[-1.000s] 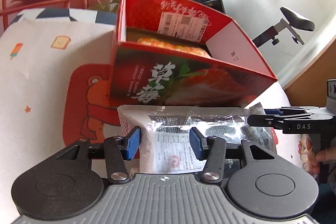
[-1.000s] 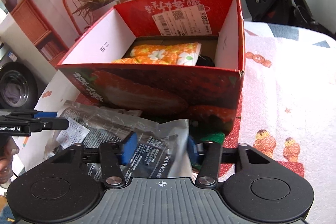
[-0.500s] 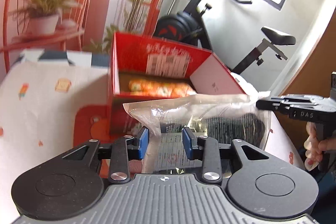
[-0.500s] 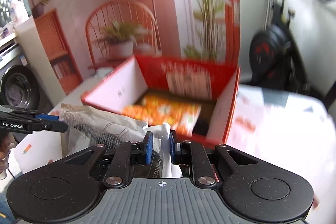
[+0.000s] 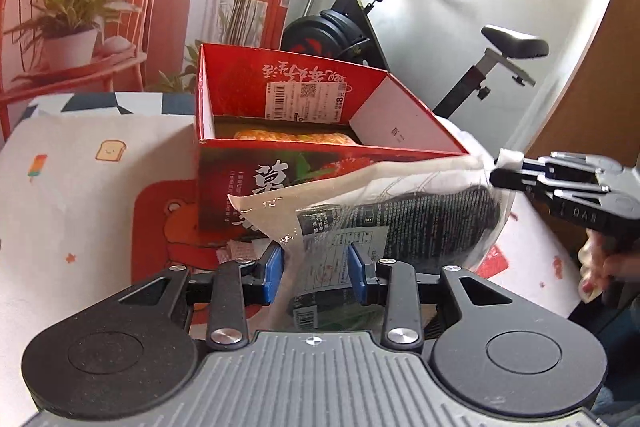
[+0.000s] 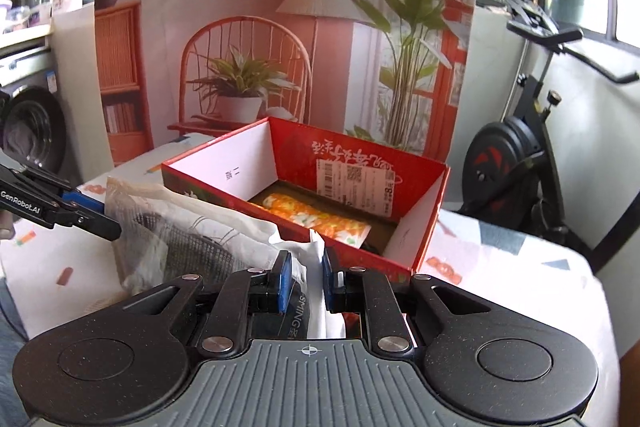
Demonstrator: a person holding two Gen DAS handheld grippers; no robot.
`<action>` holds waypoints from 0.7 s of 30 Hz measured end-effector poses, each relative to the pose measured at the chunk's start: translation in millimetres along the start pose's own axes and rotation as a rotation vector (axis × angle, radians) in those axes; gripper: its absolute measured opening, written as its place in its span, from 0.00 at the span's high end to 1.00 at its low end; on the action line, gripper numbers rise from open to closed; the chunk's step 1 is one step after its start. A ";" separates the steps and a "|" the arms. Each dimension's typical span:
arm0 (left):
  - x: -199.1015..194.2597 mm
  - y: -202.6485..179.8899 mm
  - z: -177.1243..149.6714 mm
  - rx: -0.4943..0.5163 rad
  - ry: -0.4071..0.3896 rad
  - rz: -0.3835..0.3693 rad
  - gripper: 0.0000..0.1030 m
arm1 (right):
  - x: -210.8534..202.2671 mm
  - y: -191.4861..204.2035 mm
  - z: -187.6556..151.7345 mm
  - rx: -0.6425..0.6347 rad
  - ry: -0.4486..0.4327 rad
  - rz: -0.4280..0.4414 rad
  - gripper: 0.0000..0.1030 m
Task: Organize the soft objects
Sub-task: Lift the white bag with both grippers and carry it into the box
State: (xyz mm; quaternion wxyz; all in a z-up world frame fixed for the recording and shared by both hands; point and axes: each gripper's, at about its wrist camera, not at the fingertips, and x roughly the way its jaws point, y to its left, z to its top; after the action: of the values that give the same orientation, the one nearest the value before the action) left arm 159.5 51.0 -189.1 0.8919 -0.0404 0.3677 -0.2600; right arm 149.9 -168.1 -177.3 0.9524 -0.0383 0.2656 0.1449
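Two hand-held grippers are closed on one clear crinkly plastic bag of dark knitted fabric [image 5: 404, 215] — the left hand-held gripper [image 5: 315, 269] pinches its near end between blue pads, the right hand-held gripper [image 6: 305, 279] is clamped narrowly on the other end. The bag is held stretched in the air, just in front of the open red strawberry-print cardboard box [image 6: 424, 227]. An orange floral soft pack [image 6: 316, 217] lies inside the box, which stands on the cartoon-print cloth-covered bench [image 5: 80, 195].
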 end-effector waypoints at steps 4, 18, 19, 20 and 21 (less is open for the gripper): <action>-0.6 0.3 1.5 0.018 -0.024 0.037 0.64 | -7.1 -2.4 -4.3 0.020 0.001 0.009 0.86; 8.8 8.3 17.5 -0.015 -0.101 0.017 0.47 | -6.1 -0.6 -11.2 0.009 0.001 -0.005 0.87; 9.7 6.3 17.5 -0.014 -0.100 0.013 0.51 | -5.9 -0.9 -11.2 0.010 0.005 -0.006 0.87; 9.0 3.0 17.4 0.001 -0.106 0.026 0.57 | -5.0 -1.6 -11.0 0.014 0.013 -0.007 0.87; 7.8 -0.7 17.2 0.023 -0.111 0.046 0.76 | -4.1 -1.9 -10.7 0.019 0.022 -0.009 0.87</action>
State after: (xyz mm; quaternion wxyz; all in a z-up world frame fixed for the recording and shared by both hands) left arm 175.5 44.5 -181.3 0.9171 -0.0360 0.3155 -0.2409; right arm 141.9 -172.6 -184.3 0.9503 -0.0321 0.2774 0.1374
